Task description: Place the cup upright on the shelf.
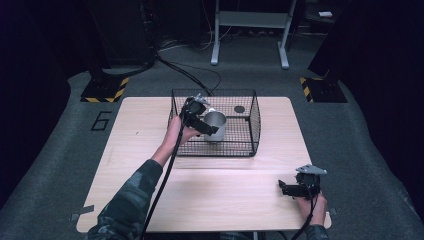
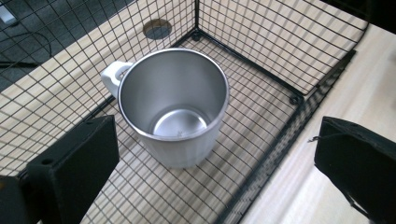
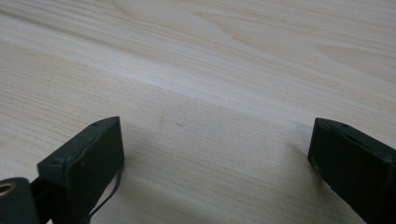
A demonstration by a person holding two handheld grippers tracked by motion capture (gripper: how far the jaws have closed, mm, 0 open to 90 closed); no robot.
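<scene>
Top: black wire basket [image 1: 250, 120] open above.
Sides: mesh walls block.
Inside: steel mug [image 2: 175, 105] fills left half.

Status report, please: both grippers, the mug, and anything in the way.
Left gripper open, over the mug, not gripping. Right gripper open, low over the table. Mug upright, empty, in the wire basket. Basket walls crowd the approach.

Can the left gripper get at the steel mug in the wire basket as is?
Probably yes. The left gripper hovers over the open-topped wire basket, jaws wide, and the steel mug stands upright below them with nothing between. The basket walls sit clear of it.
</scene>
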